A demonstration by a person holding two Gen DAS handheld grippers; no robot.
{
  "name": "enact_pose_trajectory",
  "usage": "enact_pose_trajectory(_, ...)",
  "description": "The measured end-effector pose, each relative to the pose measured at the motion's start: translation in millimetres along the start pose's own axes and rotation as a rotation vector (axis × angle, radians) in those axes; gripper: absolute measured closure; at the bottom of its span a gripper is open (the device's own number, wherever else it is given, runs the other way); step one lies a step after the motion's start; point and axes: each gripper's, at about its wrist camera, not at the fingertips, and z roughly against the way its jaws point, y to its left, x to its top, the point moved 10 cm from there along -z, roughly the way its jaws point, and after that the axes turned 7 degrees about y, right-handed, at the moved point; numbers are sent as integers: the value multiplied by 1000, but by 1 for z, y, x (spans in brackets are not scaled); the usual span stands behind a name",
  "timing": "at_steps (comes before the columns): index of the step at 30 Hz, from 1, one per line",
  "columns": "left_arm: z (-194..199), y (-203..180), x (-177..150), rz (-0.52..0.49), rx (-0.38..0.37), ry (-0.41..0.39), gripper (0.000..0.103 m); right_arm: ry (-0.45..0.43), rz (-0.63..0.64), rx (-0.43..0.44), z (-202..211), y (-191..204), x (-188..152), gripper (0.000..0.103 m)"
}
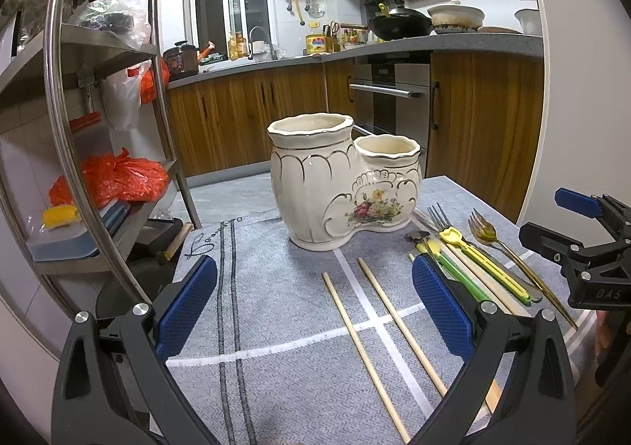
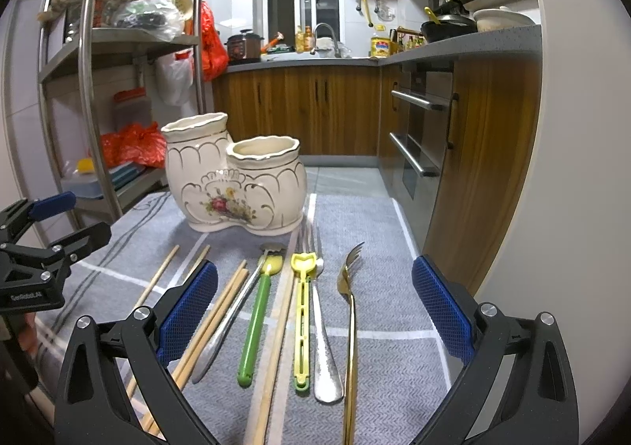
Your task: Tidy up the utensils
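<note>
nothing sorted yet, as far as i can see. the cream ceramic holder [image 2: 236, 184] stands upright at the far end of the grey mat [image 2: 378, 287], two joined pots, a taller one behind and a shorter one in front; nothing sticks out above either rim, though i can't see down inside.

all utensils lie flat on the mat, near side of the holder. from the right-hand view: gold fork [image 2: 350, 311] furthest right, then silver fork [image 2: 321, 326], yellow plastic piece [image 2: 303, 311], a long chopstick [image 2: 276, 346], green-handled piece [image 2: 256, 318], a steel spoon-like one [image 2: 236, 311], a pair of chopsticks [image 2: 215, 322]. two more chopsticks [image 1: 378, 330] lie apart, in front of the left claw.

left gripper [image 1: 315, 315] wide apart, empty, hovering over those two chopsticks. right gripper [image 2: 315, 315] also spread wide, empty, above the fork row.

judgement: the whole job is left, every piece to go into a pot.
</note>
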Motion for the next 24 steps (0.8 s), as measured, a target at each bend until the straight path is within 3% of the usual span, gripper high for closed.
enact_pose_trajectory(11,-2,-1,-1,1,-11,4,5,7,-6,1,-6,-7,-5,5)
enact_pose_trajectory(17,-5,-3,-3,-9,-37,15,5,68,-20,25,-24,-14,-12,5)
enact_pose_trajectory(24,-26,-7,-19,-33,-56,122,5,168,-27,-37,-42,-39,-12,5)
